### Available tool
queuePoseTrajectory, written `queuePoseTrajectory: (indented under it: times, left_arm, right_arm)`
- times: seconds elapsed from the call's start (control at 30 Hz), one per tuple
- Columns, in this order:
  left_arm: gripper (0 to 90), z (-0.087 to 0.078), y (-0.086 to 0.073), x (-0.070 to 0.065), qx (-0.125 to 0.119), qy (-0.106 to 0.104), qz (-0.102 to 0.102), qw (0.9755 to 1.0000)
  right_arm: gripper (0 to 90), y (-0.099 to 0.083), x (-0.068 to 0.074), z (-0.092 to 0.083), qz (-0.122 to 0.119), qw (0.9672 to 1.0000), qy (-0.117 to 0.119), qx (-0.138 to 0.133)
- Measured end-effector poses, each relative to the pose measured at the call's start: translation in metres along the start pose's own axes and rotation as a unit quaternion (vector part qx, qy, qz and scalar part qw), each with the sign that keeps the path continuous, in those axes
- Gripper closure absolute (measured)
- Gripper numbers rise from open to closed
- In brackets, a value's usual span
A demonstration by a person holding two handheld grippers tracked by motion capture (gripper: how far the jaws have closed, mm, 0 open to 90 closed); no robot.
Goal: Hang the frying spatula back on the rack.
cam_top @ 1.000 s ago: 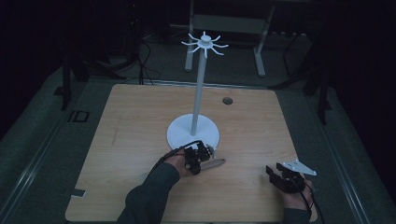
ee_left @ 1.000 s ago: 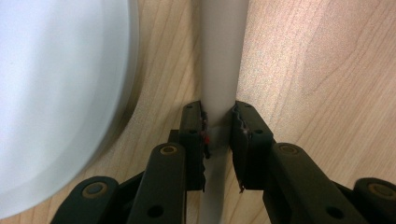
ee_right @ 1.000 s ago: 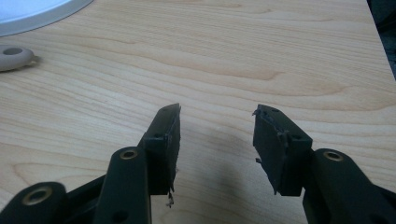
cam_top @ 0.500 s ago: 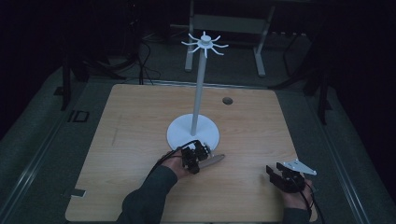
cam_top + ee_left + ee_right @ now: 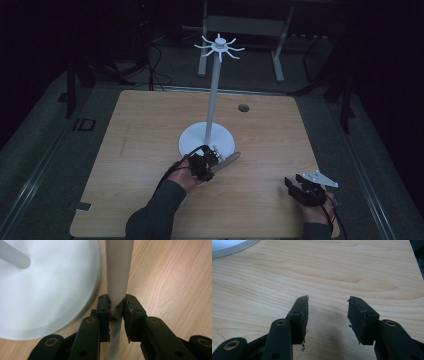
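Left tool (image 5: 116, 312) clamped on a pale flat utensil (image 5: 229, 161), lifted slightly off the surface (image 5: 145, 130) since a second ago, beside the white stand (image 5: 207, 140). Likely ready for hanging. Right tool (image 5: 328, 315) wide open, empty.

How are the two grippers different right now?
The left gripper is shut on a pale flat utensil; the right gripper is open, with nothing between its jaws. The left gripper is beside the white stand's round base; the right gripper sits apart, near the wooden table's near right corner. Both have two black jaws.
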State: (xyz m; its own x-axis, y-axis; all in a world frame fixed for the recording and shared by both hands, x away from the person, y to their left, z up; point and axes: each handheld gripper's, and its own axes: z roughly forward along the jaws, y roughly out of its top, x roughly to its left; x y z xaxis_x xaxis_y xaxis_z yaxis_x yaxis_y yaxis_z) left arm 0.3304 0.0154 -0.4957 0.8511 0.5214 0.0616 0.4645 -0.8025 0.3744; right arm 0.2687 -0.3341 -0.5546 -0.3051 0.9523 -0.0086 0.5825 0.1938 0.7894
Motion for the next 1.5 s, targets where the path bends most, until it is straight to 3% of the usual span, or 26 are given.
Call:
queuePoseTrajectory:
  times: [0.07,0.23,0.53,0.73,0.9,0.97,1.0,1.03,1.1,1.13,1.33,1.4,1.43,1.5]
  left_arm:
    - [75.8,-0.002,0.000,0.000,-0.004,0.001,-0.002,1.0000]
    - [75.8,-0.013,-0.003,0.003,-0.041,0.017,-0.029,0.9986]
    - [75.8,-0.030,-0.006,0.000,-0.103,0.039,-0.068,0.9916]
    - [75.8,-0.039,-0.009,-0.004,-0.146,0.060,-0.087,0.9836]
    - [75.8,-0.049,-0.013,-0.006,-0.187,0.082,-0.106,0.9732]
    - [75.8,-0.051,-0.014,-0.007,-0.195,0.089,-0.108,0.9707]
    - [75.8,-0.051,-0.014,-0.007,-0.195,0.089,-0.108,0.9707]
    - [75.8,-0.053,-0.015,-0.007,-0.203,0.093,-0.113,0.9681]
    - [75.8,-0.055,-0.015,-0.007,-0.211,0.096,-0.118,0.9655]
    - [75.8,-0.055,-0.015,-0.007,-0.211,0.096,-0.118,0.9655]
    - [75.8,-0.062,-0.017,-0.009,-0.233,0.112,-0.130,0.9573]
    - [75.8,-0.062,-0.016,-0.009,-0.234,0.112,-0.130,0.9569]
    - [75.8,-0.063,-0.016,-0.010,-0.240,0.115,-0.132,0.9549]
    - [75.8,-0.064,-0.015,-0.011,-0.240,0.115,-0.132,0.9548]
  right_arm:
    - [50.9,0.000,0.000,0.000,0.000,1.0000,0.000,0.000]
    - [50.9,0.000,0.000,0.000,0.000,1.0000,0.000,0.000]
    - [50.9,0.000,0.000,0.000,-0.001,1.0000,0.000,-0.001]
    - [50.9,0.000,0.000,0.000,-0.002,1.0000,0.000,0.000]
    - [50.8,0.000,0.000,0.000,-0.002,1.0000,0.000,0.000]
    - [50.8,0.000,0.000,0.000,-0.002,1.0000,0.000,0.000]
    - [50.8,0.000,0.000,0.000,-0.002,1.0000,0.000,0.000]
    - [50.8,0.000,0.000,0.000,-0.002,1.0000,0.000,0.001]
    - [50.8,0.000,0.000,0.000,-0.002,1.0000,0.000,0.000]
    - [50.8,0.000,0.000,0.000,-0.002,1.0000,0.000,0.000]
    - [50.7,0.000,0.000,0.000,-0.002,1.0000,0.000,0.000]
    - [50.7,0.000,0.000,0.000,-0.002,1.0000,0.000,0.001]
    - [50.7,0.000,0.000,0.000,-0.002,1.0000,0.000,0.000]
    - [50.7,0.000,0.000,0.000,-0.002,1.0000,0.000,0.000]
